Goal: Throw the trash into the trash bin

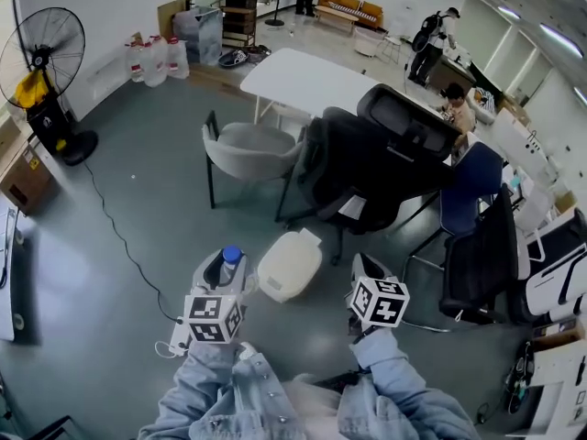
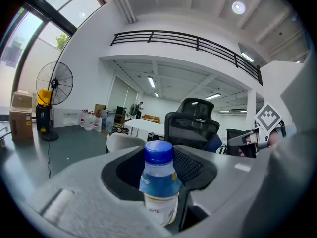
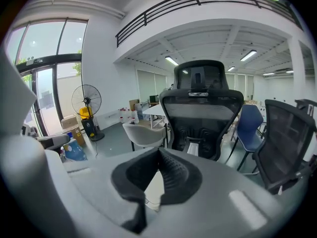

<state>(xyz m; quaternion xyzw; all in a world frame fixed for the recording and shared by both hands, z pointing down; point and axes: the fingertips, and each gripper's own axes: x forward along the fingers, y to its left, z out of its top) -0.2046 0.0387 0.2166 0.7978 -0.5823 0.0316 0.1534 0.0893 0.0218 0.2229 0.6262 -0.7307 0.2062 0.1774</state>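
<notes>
My left gripper (image 1: 226, 269) is shut on a small clear bottle (image 1: 229, 262) with a blue cap and a blue label. In the left gripper view the bottle (image 2: 159, 182) stands upright between the dark pads. A cream-white trash bin (image 1: 289, 265) with its lid on lies on the floor just ahead, between the two grippers. My right gripper (image 1: 367, 269) hangs to the right of the bin, its pads meeting at the tip with nothing held. In the right gripper view a strip of the bin (image 3: 154, 188) shows through the gap behind the tips.
A grey tub chair (image 1: 249, 149) and black office chairs (image 1: 376, 154) stand right behind the bin, with a white table (image 1: 312, 81) beyond. A blue chair (image 1: 472, 186) is at the right. A fan (image 1: 41, 62) and a cardboard box (image 1: 23, 177) stand at the left; a cable (image 1: 119, 236) crosses the floor.
</notes>
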